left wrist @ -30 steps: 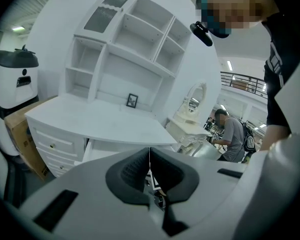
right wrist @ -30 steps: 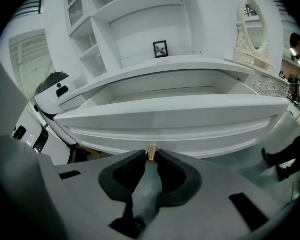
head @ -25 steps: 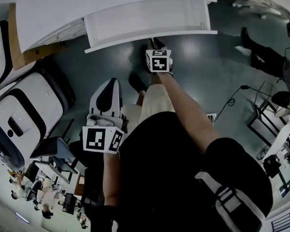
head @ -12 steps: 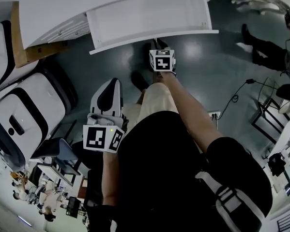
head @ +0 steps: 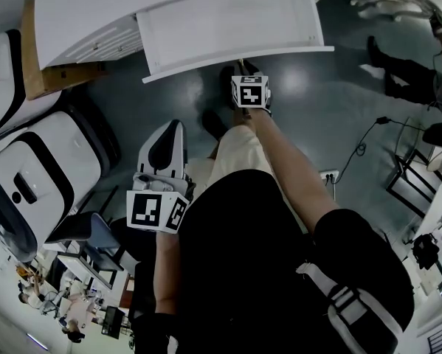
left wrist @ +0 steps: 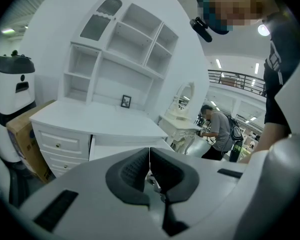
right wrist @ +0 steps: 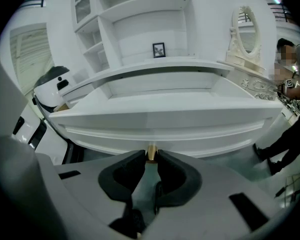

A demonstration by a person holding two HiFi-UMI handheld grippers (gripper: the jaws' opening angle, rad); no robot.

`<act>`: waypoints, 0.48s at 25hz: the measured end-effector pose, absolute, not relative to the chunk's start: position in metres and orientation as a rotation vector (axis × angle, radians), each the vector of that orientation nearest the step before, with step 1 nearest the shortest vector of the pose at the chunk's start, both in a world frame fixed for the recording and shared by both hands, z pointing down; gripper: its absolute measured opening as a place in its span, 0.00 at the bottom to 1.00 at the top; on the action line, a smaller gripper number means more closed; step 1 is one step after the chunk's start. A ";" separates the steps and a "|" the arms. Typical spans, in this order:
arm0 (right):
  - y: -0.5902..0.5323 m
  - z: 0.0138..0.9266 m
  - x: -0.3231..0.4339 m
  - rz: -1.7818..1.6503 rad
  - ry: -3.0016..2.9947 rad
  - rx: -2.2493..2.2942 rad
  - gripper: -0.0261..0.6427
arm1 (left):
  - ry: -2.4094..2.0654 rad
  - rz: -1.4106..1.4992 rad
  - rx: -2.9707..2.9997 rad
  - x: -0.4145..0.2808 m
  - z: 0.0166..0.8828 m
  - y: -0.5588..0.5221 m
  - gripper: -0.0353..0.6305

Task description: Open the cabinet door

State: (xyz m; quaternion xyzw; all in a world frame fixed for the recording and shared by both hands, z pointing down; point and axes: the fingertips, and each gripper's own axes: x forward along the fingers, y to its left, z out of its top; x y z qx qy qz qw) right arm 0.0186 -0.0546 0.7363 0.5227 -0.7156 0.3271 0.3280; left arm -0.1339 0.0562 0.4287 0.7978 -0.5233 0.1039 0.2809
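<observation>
Head view looks steeply down on the white desk (head: 95,13), whose top fills the upper left of the frame. The left gripper view shows shelving (left wrist: 124,49) rising from the desk's back edge. The cabinet door (head: 232,28) is the wide white panel standing out from the desk's front edge toward me. It is already parted from the body behind it, so I judge the opening is under way, not finished.

My right gripper (head: 240,66) reaches out on a stretched arm to the middle of that panel's near edge. I hold it there because the only purchase is the small brass knob (right wrist: 151,152). The claw is closed down on the knob, one pad pinching each side, and nothing else is in the grip. It points forward and down, which I reckon keeps the pull in line with the way the panel travels.

My left gripper (head: 169,127) sits low beside my leg, well apart from the desk's front edge. Its jaws are pressed together with nothing between them. I judge it is parked there to stay out of the panel's path.
</observation>
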 end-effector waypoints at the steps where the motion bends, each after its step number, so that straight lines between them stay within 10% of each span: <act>1: -0.052 0.736 0.019 0.854 -1.871 1.371 0.18 | -1.402 0.279 2.140 -0.134 0.428 0.060 0.09; 12: -0.010 0.721 0.031 0.810 -1.858 1.393 0.06 | -1.403 0.268 2.189 -0.149 0.420 0.097 0.09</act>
